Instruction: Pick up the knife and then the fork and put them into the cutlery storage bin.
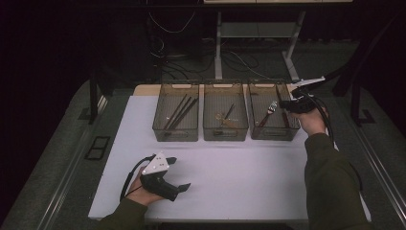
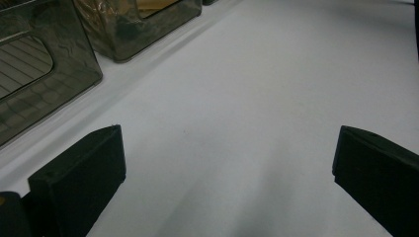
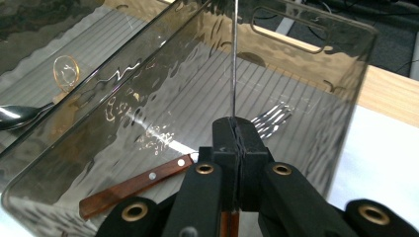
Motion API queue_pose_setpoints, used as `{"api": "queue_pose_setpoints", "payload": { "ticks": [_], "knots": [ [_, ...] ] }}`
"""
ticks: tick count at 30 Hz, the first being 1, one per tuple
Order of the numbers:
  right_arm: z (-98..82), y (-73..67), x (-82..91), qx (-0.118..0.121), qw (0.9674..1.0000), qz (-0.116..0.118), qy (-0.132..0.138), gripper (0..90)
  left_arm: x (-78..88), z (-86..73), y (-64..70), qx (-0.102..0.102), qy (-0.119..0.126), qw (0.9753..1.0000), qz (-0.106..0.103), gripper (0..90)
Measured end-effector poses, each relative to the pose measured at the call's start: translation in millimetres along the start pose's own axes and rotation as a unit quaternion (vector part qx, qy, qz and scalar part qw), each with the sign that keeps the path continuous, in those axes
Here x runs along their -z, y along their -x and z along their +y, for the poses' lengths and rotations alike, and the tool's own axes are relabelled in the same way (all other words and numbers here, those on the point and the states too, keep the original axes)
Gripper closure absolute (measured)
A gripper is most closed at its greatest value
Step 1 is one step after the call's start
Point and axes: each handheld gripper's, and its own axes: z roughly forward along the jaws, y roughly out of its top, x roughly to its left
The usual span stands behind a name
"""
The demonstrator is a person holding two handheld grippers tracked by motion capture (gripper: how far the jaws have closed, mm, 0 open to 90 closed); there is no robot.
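My right gripper (image 1: 286, 103) hovers over the right-hand smoky plastic bin (image 1: 291, 135). Its jaws (image 3: 236, 133) are shut on a thin metal utensil (image 3: 233, 74) seen edge-on, and a bit of that utensil's wooden handle shows below the pads. On the floor of that bin lies a fork (image 3: 269, 121) with a wooden handle. My left gripper (image 1: 181, 173) rests low on the white table near the front left. It stands open (image 2: 227, 148) with nothing between its fingers.
Three smoky bins stand in a row at the back of the white table (image 1: 239, 177). The left bin (image 1: 175, 135) holds dark sticks and the middle bin (image 1: 225, 136) holds a spoon (image 3: 20, 114). Beyond the table are desk legs and cables.
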Motion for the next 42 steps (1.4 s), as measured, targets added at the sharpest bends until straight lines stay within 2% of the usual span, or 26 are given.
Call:
{"api": "queue_pose_setpoints", "payload": {
  "ticks": [15,22,26,29,32,34,37,38,42],
  "knots": [
    [4.5,-16.6,-38.9,0.018,0.9986,0.000,-0.051,85.8,-1.8,1.0,1.0,-0.006,-0.008,0.9999,0.002,0.0],
    [4.6,-18.5,-42.3,0.010,0.9984,-0.003,-0.055,73.3,-2.9,1.2,0.3,-0.007,-0.007,0.9999,-0.001,0.0],
    [4.4,-16.0,-39.6,-0.001,0.9990,0.008,-0.045,61.1,-3.6,1.3,-0.3,-0.008,-0.007,0.9999,-0.001,0.0],
    [4.7,-15.1,-36.4,-0.017,0.9991,0.023,-0.031,48.3,-4.2,1.2,-0.6,-0.007,-0.009,0.9999,-0.001,0.0],
    [4.8,-16.5,-34.4,-0.027,0.9992,0.022,-0.019,37.6,-4.7,1.2,-0.8,-0.004,-0.013,0.9999,-0.002,0.0],
    [5.2,-18.8,-32.5,-0.024,0.9995,0.019,-0.013,30.8,-5.6,1.0,-0.6,-0.004,-0.011,0.9999,-0.002,0.0],
    [5.6,-20.7,-27.6,-0.029,0.9993,0.024,-0.002,24.2,-6.3,1.2,-0.6,-0.004,-0.012,0.9999,-0.003,0.0],
    [5.5,-20.8,-24.9,-0.032,0.9991,0.022,0.015,20.2,-6.4,1.1,-0.6,-0.004,-0.013,0.9999,-0.003,0.0],
    [4.9,-21.8,-16.7,-0.041,0.9983,0.025,0.032,15.9,-6.7,1.1,-0.6,-0.002,-0.013,0.9999,-0.004,0.0]
  ]
}}
